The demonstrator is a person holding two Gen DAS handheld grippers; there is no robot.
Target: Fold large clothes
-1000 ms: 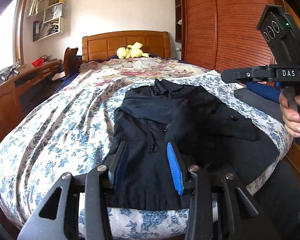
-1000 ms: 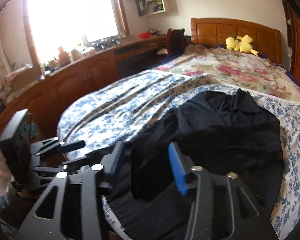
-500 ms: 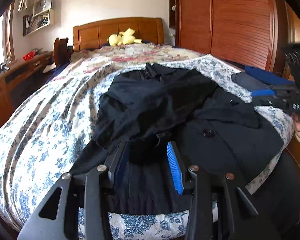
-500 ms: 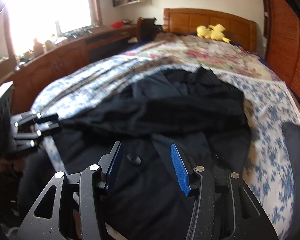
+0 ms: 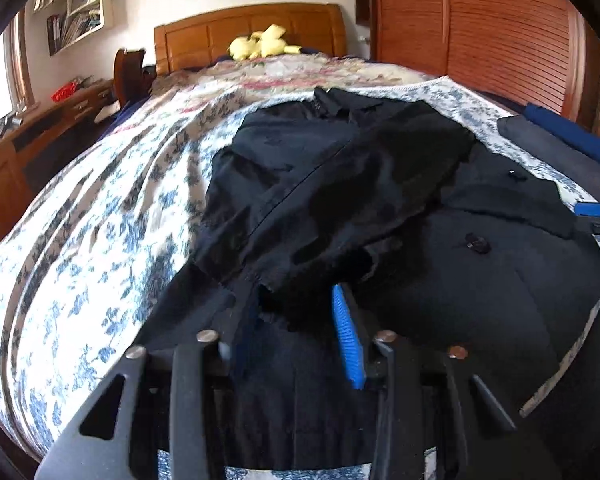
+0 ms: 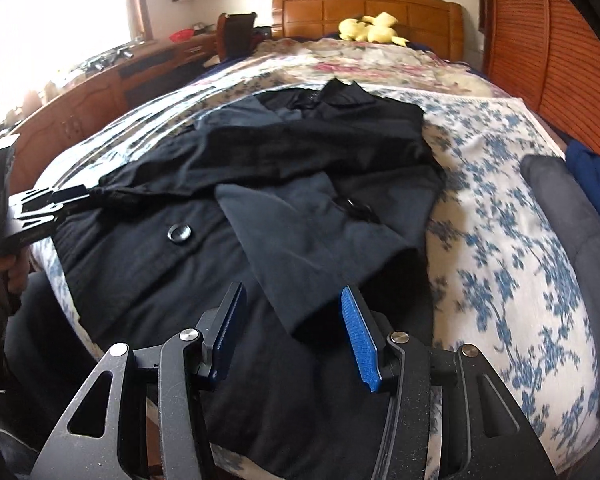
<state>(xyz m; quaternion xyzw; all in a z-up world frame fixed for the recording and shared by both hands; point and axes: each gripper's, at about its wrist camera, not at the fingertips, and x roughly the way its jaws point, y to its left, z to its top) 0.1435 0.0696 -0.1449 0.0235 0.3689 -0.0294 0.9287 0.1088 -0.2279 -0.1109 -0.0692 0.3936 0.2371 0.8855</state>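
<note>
The black coat (image 6: 284,208) lies spread on the bed (image 6: 500,200), collar toward the headboard (image 6: 364,8), hem at the near edge. Its sleeves are folded in across the front, and a round button (image 6: 179,233) shows on the lower panel.

The left hand-held gripper (image 5: 288,320) is low over the near part of the coat. A bunched fold of black cloth sits between its blue pads (image 5: 346,334), and its jaws have just been closing on it; they stand narrow. Whether the pads press the cloth yet cannot be told, since the left pad is dark and blurred. From the right wrist view this gripper appears at the left edge (image 6: 66,196), its tips at a sleeve end, with a hand (image 6: 4,272) on its grip.

The right hand-held gripper (image 6: 296,328) hovers with jaws about half apart, above the cuff of the folded sleeve (image 6: 300,248). The cuff's end lies between the pads without touching them.

Under the coat is a blue-flowered sheet (image 5: 100,240), and further up a pink-flowered quilt (image 6: 364,60). A yellow plush toy (image 6: 370,28) sits at the headboard. Folded grey and blue clothes (image 6: 572,200) rest on the bed's right side, by a slatted wooden wardrobe (image 5: 480,32). A wooden counter (image 6: 100,88) runs below the window on the left.
</note>
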